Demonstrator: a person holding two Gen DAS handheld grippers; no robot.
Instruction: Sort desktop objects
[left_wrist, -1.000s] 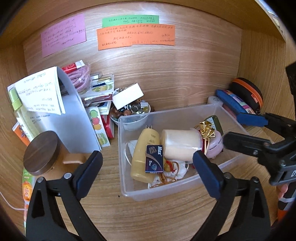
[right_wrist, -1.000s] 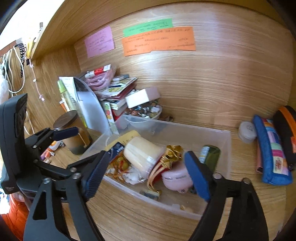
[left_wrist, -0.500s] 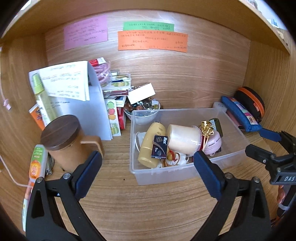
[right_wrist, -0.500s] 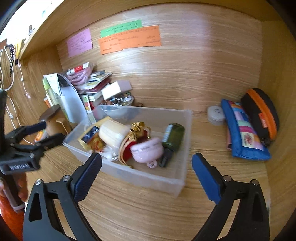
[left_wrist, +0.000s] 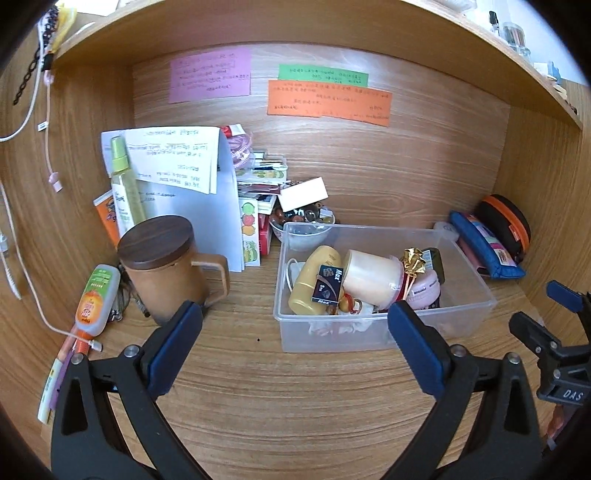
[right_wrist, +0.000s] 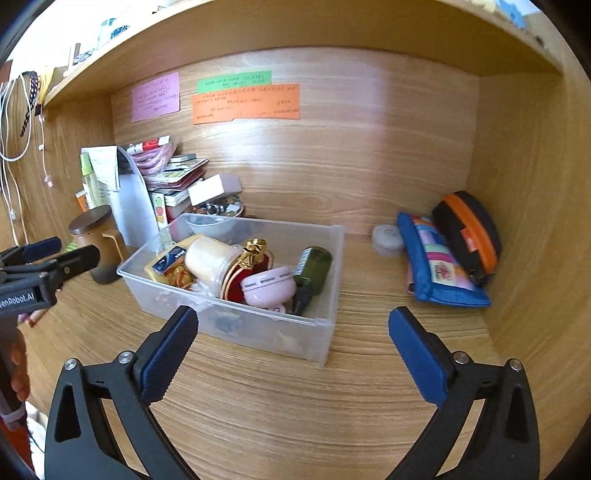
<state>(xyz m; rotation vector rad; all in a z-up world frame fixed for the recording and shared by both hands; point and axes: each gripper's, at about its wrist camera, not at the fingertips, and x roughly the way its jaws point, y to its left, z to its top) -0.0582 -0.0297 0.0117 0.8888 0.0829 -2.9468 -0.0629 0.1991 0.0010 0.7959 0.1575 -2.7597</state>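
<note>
A clear plastic bin (left_wrist: 476, 295) (right_wrist: 332, 266) sits mid-desk. It holds a yellow bottle (left_wrist: 308, 286), a cream jar (left_wrist: 371, 278) (right_wrist: 210, 258), a pink compact (right_wrist: 267, 286), a green bottle (right_wrist: 314, 266) and a gold bow (left_wrist: 413, 260). My left gripper (left_wrist: 295, 343) is open and empty, in front of the bin. My right gripper (right_wrist: 293, 345) is open and empty, in front of the bin's right corner. Each gripper shows at the edge of the other's view.
A brown lidded mug (left_wrist: 162, 269) (right_wrist: 96, 243) stands left of the bin. A white file holder (left_wrist: 207, 206), stacked books (right_wrist: 177, 177) and a bowl of trinkets (left_wrist: 303, 221) fill the back left. A blue pouch (right_wrist: 436, 266), a black-orange case (right_wrist: 469, 229) and a small white tub (right_wrist: 386, 240) lie right.
Both grippers have pulled back from the bin and stay open. The left view now takes in the mug and desk front; the right view has swung right toward the pouches.
</note>
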